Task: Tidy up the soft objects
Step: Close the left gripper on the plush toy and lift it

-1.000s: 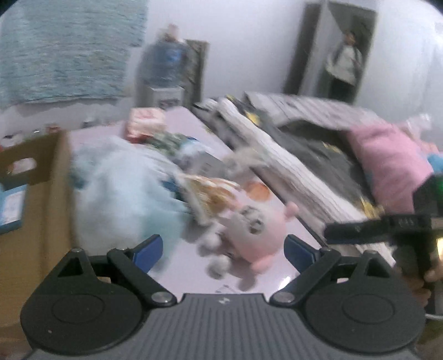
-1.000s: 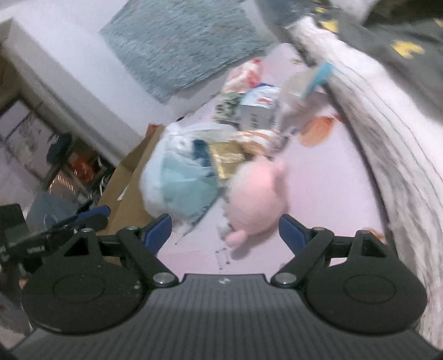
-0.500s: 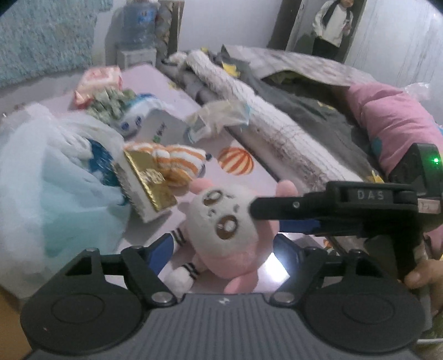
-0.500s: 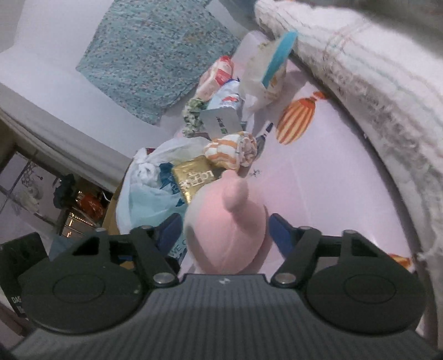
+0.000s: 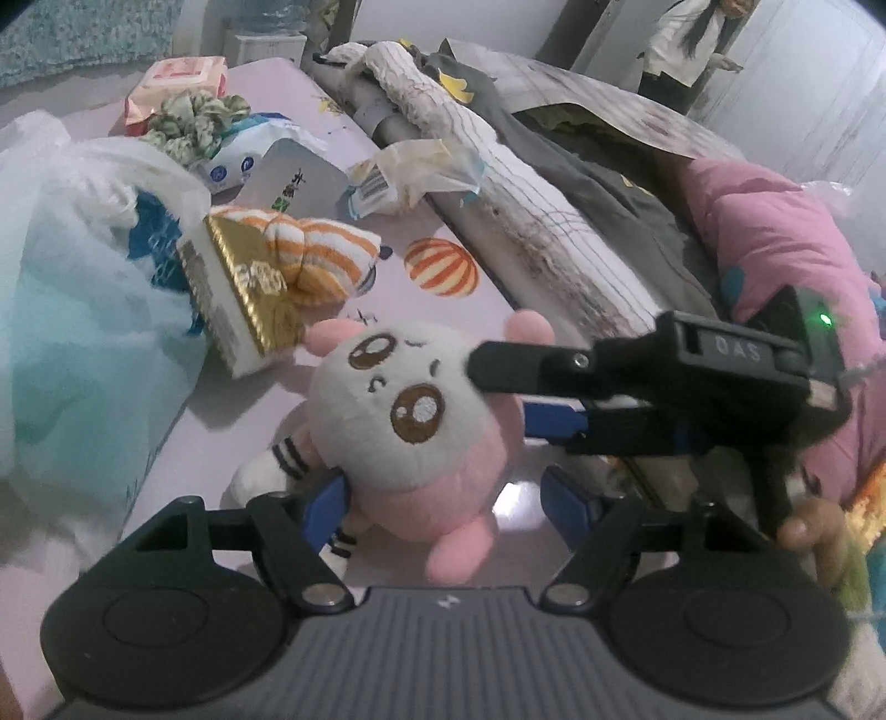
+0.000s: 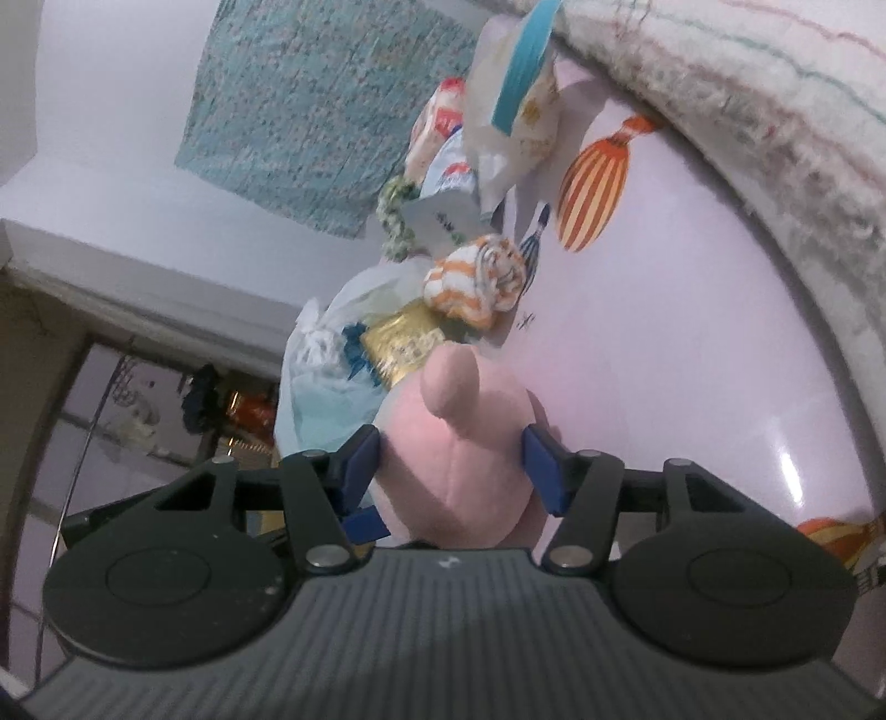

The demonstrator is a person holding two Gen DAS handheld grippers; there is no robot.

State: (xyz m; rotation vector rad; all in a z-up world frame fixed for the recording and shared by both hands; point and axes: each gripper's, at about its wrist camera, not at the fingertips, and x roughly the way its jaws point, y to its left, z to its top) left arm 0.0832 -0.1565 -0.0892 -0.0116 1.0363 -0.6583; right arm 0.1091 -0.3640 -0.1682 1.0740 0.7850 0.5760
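Observation:
A pink plush toy (image 5: 410, 399) with a white face lies on the lilac balloon-print sheet (image 5: 354, 144). My left gripper (image 5: 446, 501) straddles its lower body. The left pad touches the plush and the right pad stands off it, so this gripper is open. My right gripper (image 5: 504, 393) comes in from the right onto the toy's head. In the right wrist view the right gripper (image 6: 454, 465) has its jaws closing, and both blue pads press the pink plush (image 6: 448, 399) from either side. An orange-striped rolled cloth (image 5: 321, 260) lies just behind the toy.
A gold box (image 5: 243, 293) leans on a white plastic bag (image 5: 83, 277) at the left. Tissue packs and a green scrunchie (image 5: 194, 119) lie farther back. A rolled blanket (image 5: 498, 183), dark clothes and a pink pillow (image 5: 775, 249) line the right. A person (image 5: 692, 44) stands at the far right.
Both grippers have come down and closer to the pink plush. The right jaws narrowed from wide apart onto its head, and the left jaws now straddle its body.

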